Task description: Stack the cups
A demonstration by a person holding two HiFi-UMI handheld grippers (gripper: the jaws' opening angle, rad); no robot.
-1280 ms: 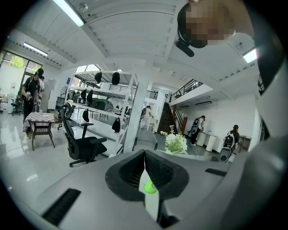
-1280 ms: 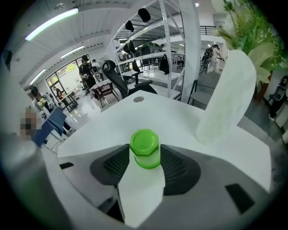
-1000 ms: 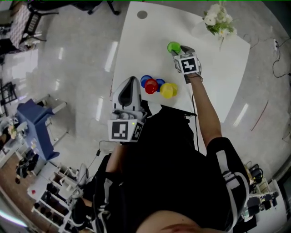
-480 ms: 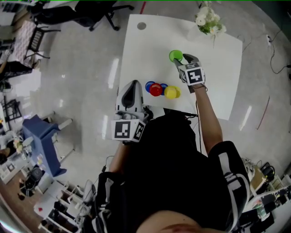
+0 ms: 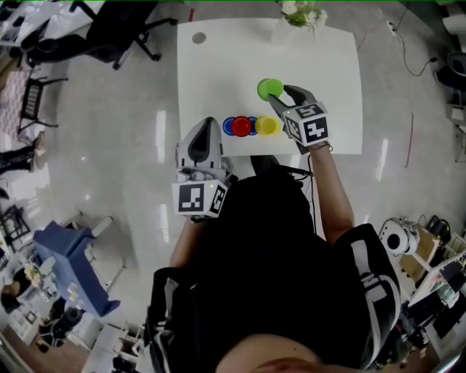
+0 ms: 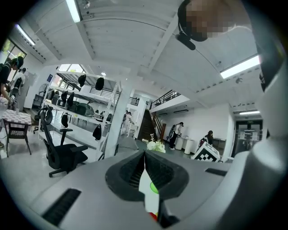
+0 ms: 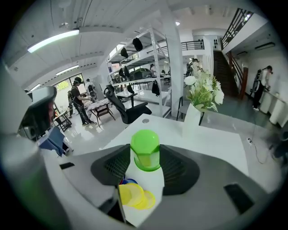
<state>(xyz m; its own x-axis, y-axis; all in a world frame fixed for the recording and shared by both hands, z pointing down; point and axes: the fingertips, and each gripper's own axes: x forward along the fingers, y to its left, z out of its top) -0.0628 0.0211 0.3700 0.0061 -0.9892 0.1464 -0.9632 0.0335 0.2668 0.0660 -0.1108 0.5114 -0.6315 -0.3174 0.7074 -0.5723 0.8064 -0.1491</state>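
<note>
An upside-down green cup sits between the jaws of my right gripper, both pads against its sides, above the white table. In the head view this green cup and the right gripper are just behind a row of cups near the table's front edge: blue, red and yellow. The yellow cup shows below the green one in the right gripper view. My left gripper hovers at the front left of the row, jaws together and empty.
A vase of white flowers stands at the table's far edge, and a round cable hole is at the far left corner. Office chairs stand on the glossy floor to the left. The person's body covers the front edge.
The right gripper has carried the green cup nearer, from the middle of the table toward the yellow end of the row. The left gripper has stayed beside the blue cup.
</note>
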